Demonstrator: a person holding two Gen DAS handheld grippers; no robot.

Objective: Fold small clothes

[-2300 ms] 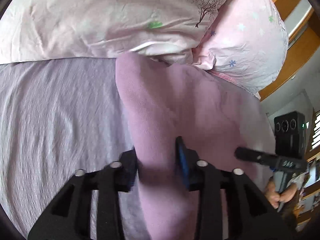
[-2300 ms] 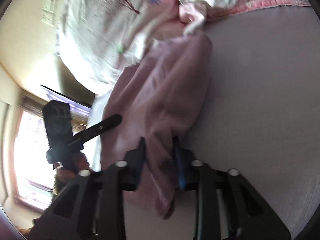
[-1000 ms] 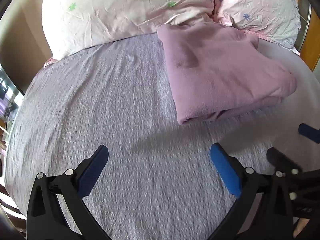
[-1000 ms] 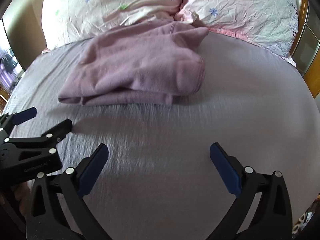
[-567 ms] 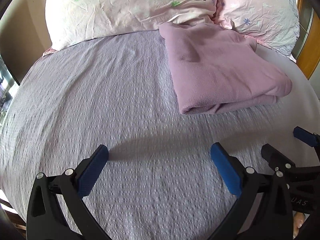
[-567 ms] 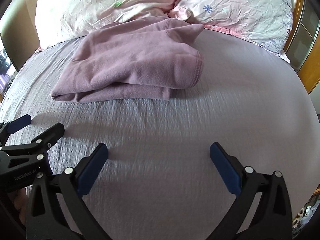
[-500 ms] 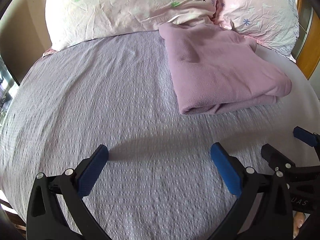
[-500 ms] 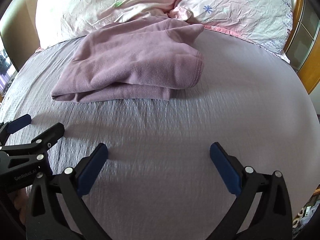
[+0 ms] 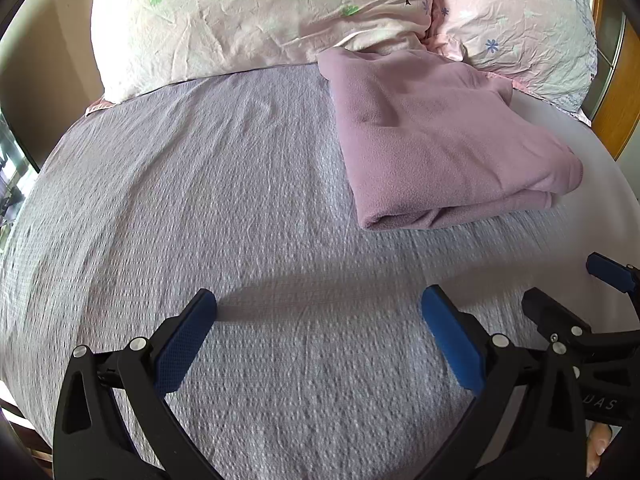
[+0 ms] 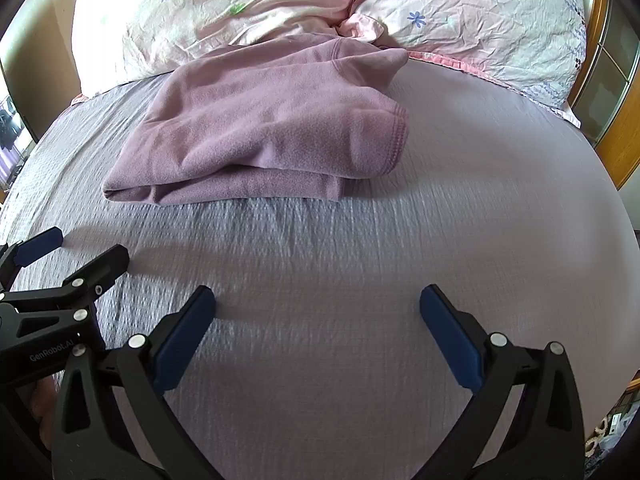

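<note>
A folded mauve fleece garment (image 9: 436, 148) lies on the grey bedsheet (image 9: 240, 208) against the pillows; it also shows in the right wrist view (image 10: 264, 132). My left gripper (image 9: 318, 320) is open and empty, well short of the garment and to its left. My right gripper (image 10: 316, 320) is open and empty, short of the garment's near edge. Each gripper shows at the edge of the other's view: the right one (image 9: 580, 300) and the left one (image 10: 68, 256).
Two floral pink pillows (image 9: 260, 20) (image 10: 480, 16) lie at the head of the bed behind the garment. A wooden frame (image 9: 618, 120) stands at the far right. The wall (image 9: 40, 80) is at the left.
Both grippers let go of the garment, opened and drew back from it. The garment now lies folded on the sheet. Over the last half second almost nothing has moved.
</note>
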